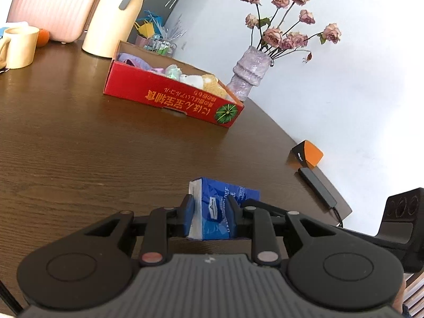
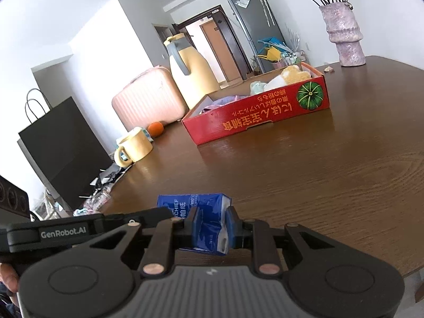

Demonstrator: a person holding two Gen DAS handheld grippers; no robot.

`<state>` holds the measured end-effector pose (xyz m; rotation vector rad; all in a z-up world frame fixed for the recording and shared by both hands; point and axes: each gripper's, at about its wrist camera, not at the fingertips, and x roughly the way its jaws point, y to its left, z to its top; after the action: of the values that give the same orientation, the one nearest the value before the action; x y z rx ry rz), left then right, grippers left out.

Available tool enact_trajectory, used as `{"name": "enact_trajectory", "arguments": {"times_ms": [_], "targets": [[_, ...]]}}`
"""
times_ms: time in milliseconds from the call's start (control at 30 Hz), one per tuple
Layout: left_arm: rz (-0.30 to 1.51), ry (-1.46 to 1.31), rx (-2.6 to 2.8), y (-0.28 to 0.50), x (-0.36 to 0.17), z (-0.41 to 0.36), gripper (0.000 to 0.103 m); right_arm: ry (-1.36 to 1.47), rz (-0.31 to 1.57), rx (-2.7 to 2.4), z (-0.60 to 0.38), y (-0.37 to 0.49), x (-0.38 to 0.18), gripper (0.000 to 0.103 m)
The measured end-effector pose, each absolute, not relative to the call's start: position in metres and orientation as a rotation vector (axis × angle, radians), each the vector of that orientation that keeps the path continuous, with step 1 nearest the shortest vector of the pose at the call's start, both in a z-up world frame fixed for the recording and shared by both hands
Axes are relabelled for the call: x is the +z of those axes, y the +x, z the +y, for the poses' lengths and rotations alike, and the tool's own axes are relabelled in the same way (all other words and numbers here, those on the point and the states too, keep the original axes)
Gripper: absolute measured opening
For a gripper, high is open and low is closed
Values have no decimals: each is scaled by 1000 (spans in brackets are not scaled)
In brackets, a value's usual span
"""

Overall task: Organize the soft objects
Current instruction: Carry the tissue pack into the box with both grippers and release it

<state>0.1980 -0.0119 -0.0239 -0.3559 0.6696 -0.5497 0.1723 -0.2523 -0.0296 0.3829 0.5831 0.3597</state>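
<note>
Tissue pack (image 1: 220, 209) clamped; black bag (image 2: 61, 148) (right view only).

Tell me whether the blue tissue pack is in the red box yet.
Not yet: the blue tissue pack is pinched between gripper pads, short of the red box.

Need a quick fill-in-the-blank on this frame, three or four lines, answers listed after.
1. Both hand-held grippers clamp one blue ____ pack.
2. The red box already holds soft ____.
3. The vase holds dried ____.
4. Beside the yellow mug lies an ____.

Missing words: tissue; toys; roses; orange
</note>
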Motion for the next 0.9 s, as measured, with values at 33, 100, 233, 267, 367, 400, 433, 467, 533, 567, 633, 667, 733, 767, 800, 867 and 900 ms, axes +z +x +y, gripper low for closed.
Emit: {"name": "enact_trajectory", "arguments": {"times_ms": [33, 100, 233, 267, 367, 400, 433, 467, 533, 567, 633, 667, 733, 767, 800, 867, 900], "targets": [[664, -359, -551, 198, -22, -11, 25, 385, 578, 363, -253, 173, -28, 20], [650, -359, -549, 201, -17, -11, 25, 383, 565, 372, -255, 177, -22, 20], [587, -307, -552, 221, -2, -20, 25, 312, 512, 354, -250, 200, -3, 20], [572, -292, -552, 229, 2, -23, 25, 297, 502, 352, -249, 210, 3, 20], [533, -303, -568, 272, 23, -24, 25, 252, 456, 356, -250, 251, 27, 20], [514, -307, -570, 289, 32, -23, 25, 236, 436, 367, -250, 271, 37, 20], [494, -310, -565, 309, 40, -23, 25, 224, 424, 379, -250, 290, 44, 20], [474, -309, -556, 328, 47, -23, 25, 213, 417, 390, -249, 315, 52, 20], [462, -307, -527, 372, 55, -25, 25, 197, 420, 398, -246, 366, 63, 19], [471, -312, -516, 397, 58, -26, 25, 187, 422, 395, -243, 391, 68, 19], [504, -343, -489, 448, 58, -22, 25, 184, 427, 390, -239, 445, 72, 19], [523, -360, -474, 474, 57, -20, 25, 179, 434, 387, -236, 470, 72, 19], [547, -344, -458, 518, 54, -19, 25, 171, 456, 378, -230, 518, 68, 19], [567, -343, -444, 541, 52, -19, 25, 167, 474, 377, -229, 539, 66, 19], [593, -340, -437, 564, 50, -19, 25, 161, 494, 371, -227, 562, 63, 19], [645, -348, -415, 602, 42, -22, 25, 129, 529, 362, -224, 596, 56, 19], [666, -338, -408, 617, 37, -25, 24, 117, 542, 346, -224, 611, 51, 19]]}}
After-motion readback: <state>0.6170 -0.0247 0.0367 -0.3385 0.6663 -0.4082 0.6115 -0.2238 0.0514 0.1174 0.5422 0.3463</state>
